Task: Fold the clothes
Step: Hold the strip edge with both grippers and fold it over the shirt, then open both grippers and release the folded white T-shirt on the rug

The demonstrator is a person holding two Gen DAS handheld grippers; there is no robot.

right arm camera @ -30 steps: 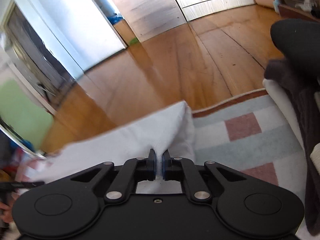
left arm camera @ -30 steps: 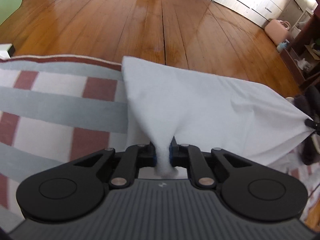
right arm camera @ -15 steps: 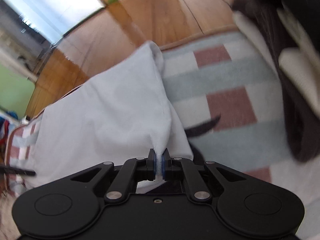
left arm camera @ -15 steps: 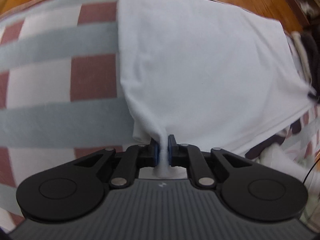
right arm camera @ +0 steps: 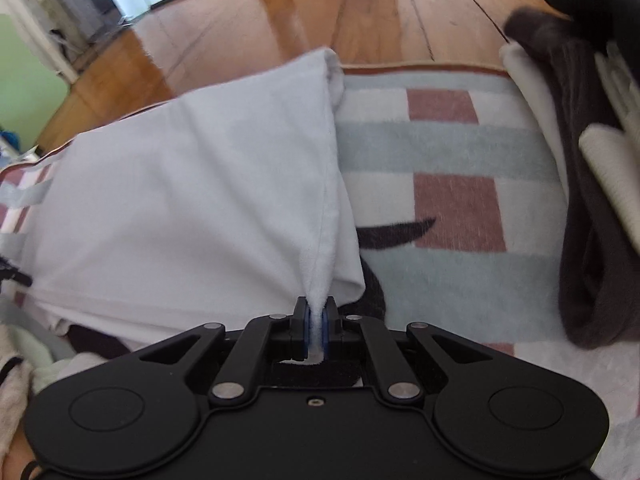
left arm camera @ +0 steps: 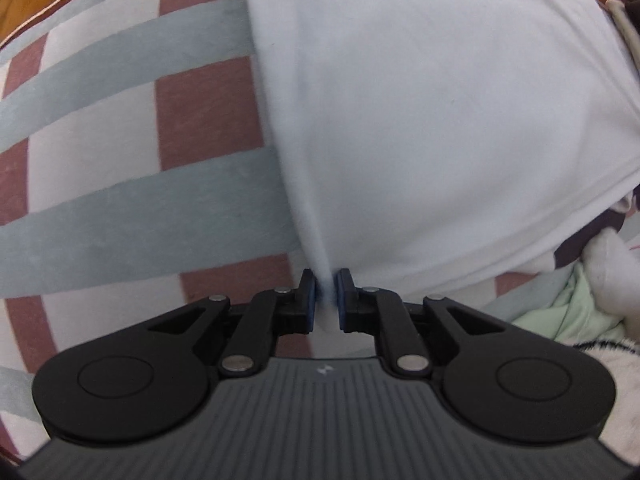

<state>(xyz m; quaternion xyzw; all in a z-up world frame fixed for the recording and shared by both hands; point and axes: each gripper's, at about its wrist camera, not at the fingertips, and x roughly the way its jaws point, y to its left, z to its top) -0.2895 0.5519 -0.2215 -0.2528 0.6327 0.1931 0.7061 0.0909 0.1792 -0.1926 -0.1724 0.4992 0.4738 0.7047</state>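
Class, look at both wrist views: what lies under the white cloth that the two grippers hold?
Under the white cloth lies the checked blanket. At its near edge a dark garment sticks out from underneath. How far that garment reaches beneath, and anything else there, is covered.

checked blanket, white cloth, folded pile

**Right claw pinches a corner of the white cloth**

The right claw is closed on a bunched corner of a white cloth, which spreads away to the left over a checked blanket of grey, white and dusty-red blocks. Dark fabric peeks from under the cloth's right edge. A dark brown folded garment lies at the right, with wooden floor beyond.
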